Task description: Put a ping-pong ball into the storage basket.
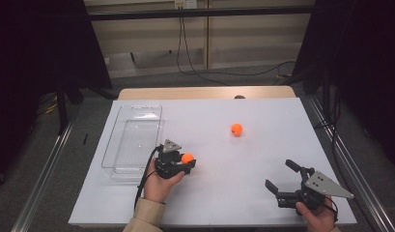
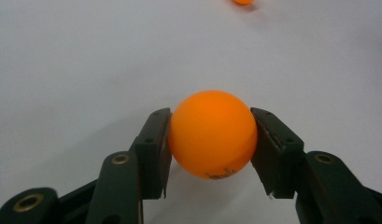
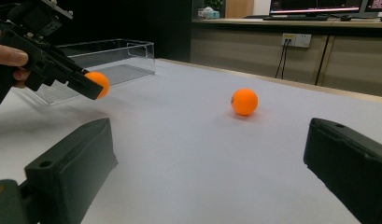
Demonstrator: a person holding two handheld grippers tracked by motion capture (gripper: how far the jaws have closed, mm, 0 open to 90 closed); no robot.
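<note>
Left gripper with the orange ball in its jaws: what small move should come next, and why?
Probably carry it left, over the clear plastic bin. The left gripper is shut on an orange ball, both pads pressing its sides, and in the right gripper view it appears lifted off the table. The bin sits just left of that hand. A second ball waits mid-table.

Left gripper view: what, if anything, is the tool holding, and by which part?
The left tool holds an orange ball, its pads pressing opposite sides at mid-height. The right tool stands open, holding nothing.
</note>
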